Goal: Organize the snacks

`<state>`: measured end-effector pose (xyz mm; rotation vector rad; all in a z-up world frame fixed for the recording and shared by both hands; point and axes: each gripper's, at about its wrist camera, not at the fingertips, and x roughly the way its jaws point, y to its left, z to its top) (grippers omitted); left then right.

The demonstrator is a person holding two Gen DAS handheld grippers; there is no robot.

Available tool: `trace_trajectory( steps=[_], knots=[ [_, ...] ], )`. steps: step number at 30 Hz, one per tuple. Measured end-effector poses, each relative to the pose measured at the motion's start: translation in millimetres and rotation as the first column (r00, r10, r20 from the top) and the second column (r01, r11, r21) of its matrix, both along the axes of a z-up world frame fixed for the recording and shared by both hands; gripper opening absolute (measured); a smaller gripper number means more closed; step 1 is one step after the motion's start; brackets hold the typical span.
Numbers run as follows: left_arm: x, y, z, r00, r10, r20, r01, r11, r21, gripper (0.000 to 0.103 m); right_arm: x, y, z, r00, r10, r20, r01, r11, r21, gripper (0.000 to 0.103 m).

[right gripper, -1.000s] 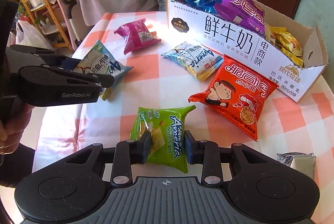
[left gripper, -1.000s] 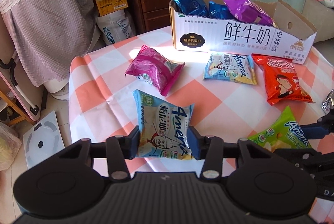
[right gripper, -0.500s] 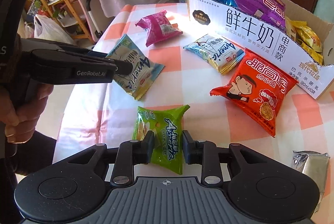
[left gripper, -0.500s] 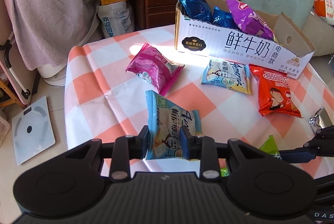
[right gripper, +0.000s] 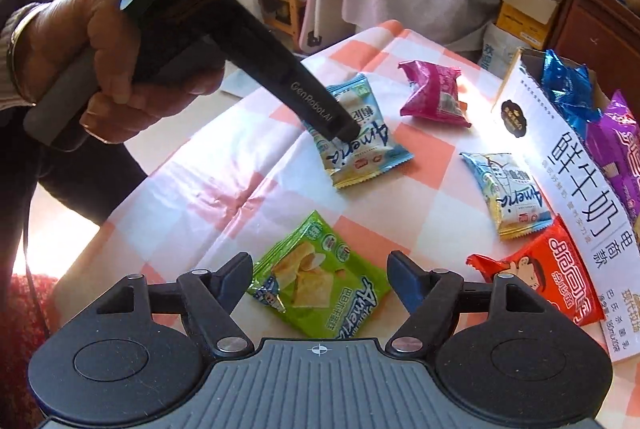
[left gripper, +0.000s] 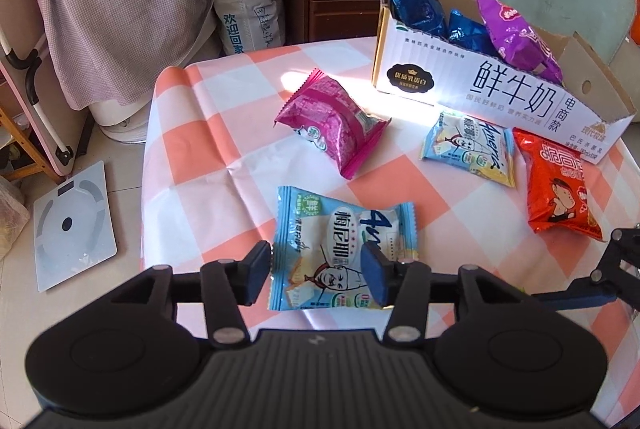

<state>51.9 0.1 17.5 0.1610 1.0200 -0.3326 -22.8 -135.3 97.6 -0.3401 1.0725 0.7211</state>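
Left gripper (left gripper: 316,277) just opened a little — pads astride the pale blue foil cracker packet (left gripper: 340,249), left pad clear of it, right pad overlapping its edge; contact there unclear. Right gripper (right gripper: 320,277) just opened wide over the green foil chip packet (right gripper: 320,277) — both pads clear. Both packets flat on the orange-and-white checked tablecloth (left gripper: 208,157), near the white printed cardboard box (left gripper: 500,101).
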Motion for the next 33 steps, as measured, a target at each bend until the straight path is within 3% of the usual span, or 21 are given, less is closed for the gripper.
trace_trajectory(
  steps=[4,9,13,16,17,18,27,30,32,33],
  knots=[
    [5,4,-1,0.999,0.037,-0.029,-0.038,0.999,-0.028,0.058,-6,16,-10,0.995,0.093,0.045,-0.09,0.994,-0.068,0.085],
    [4,1,1,1.0,0.007,-0.019,-0.008,0.999,-0.05,0.063,-9,24,-24,0.993,0.117,0.002,-0.115,0.983,-0.139,0.089],
    [-1,-9,-4,0.998,-0.067,-0.011,0.067,0.998,-0.016,0.071,-2,18,-26,0.999,0.007,-0.038,-0.012,0.993,-0.118,0.087],
    [-2,-16,-12,0.995,-0.096,0.011,0.095,0.995,0.04,0.076,2,16,-23,0.997,-0.065,-0.039,0.06,0.992,-0.109,0.075],
    [-2,-17,-13,0.995,-0.094,0.017,0.093,0.995,0.039,0.073,2,15,-21,0.995,-0.096,-0.037,0.092,0.991,-0.101,0.064],
    [-3,-17,-12,0.995,-0.095,0.018,0.094,0.995,0.032,0.065,4,14,-20,0.991,-0.127,-0.035,0.122,0.987,-0.105,0.055],
    [-5,-17,2,0.995,-0.083,0.061,0.082,0.997,0.004,0.027,6,12,-14,0.979,-0.204,-0.021,0.2,0.973,-0.118,0.048],
    [-2,-17,1,0.996,-0.069,0.049,0.07,0.998,-0.009,0.028,10,9,-14,0.971,-0.24,-0.012,0.237,0.963,-0.129,0.048],
    [-1,-15,0,0.998,-0.047,0.048,0.048,0.999,-0.02,0.037,12,7,-13,0.964,-0.265,-0.021,0.26,0.956,-0.132,0.048],
    [-1,-14,0,0.998,-0.041,0.056,0.042,0.999,-0.018,0.047,13,6,-13,0.962,-0.273,-0.023,0.268,0.954,-0.132,0.048]
  ],
)
